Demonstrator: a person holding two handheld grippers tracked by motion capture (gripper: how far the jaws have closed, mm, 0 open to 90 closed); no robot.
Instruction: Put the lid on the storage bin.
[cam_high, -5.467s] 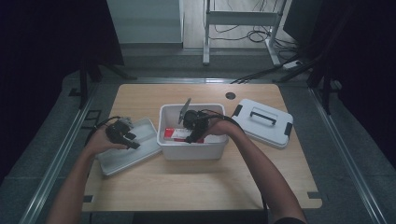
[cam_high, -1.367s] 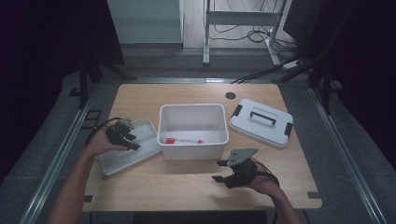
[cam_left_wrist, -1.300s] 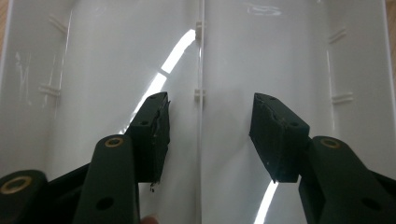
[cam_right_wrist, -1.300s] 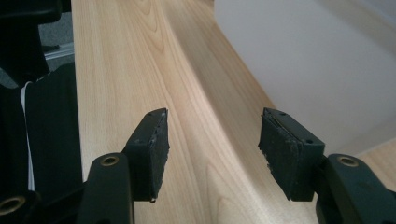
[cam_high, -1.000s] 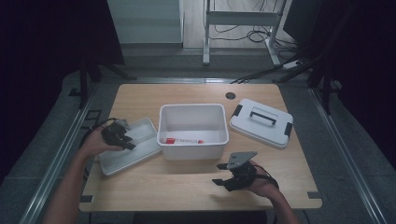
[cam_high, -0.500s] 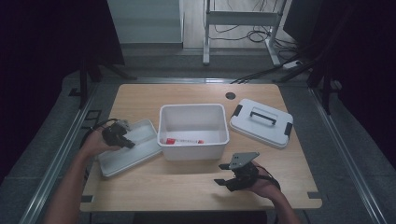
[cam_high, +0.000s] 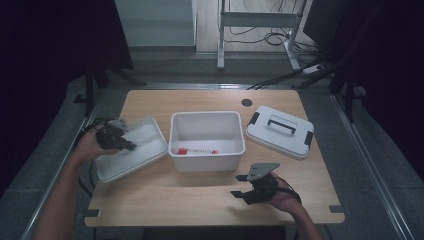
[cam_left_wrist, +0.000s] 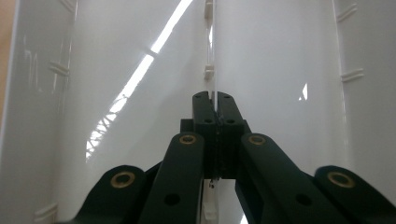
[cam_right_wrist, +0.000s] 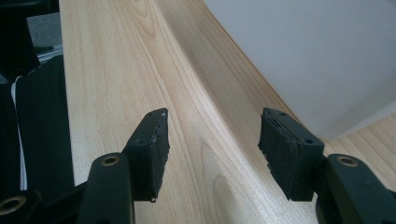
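Note:
A shallow white tray (cam_high: 145, 160) lies at the table's left. My left gripper (cam_high: 127, 146) is over it, held in a hand. In the left gripper view the left gripper (cam_left_wrist: 214, 100) is shut on a thin clear rib (cam_left_wrist: 213, 42) that runs along the tray's middle (cam_left_wrist: 280, 70); I cannot tell whether the rib is part of the tray. My right gripper (cam_high: 239, 186) rests on the wood near the front edge, right of centre. Seen in its own view, the right gripper (cam_right_wrist: 212, 140) is open with bare table between the pads. A deep white box (cam_high: 207, 115) stands mid-table with a red-and-white item (cam_high: 189, 151) inside.
A white lid (cam_high: 295, 145) with a black handle and black clasps lies to the right of the box. The box's outer wall (cam_right_wrist: 303, 56) is close ahead of the right gripper. A round dark hole (cam_high: 247, 102) sits in the tabletop at the back.
The left hand has risen a little, and the tray's near-left end has shifted with it. The right gripper has stayed where it was.

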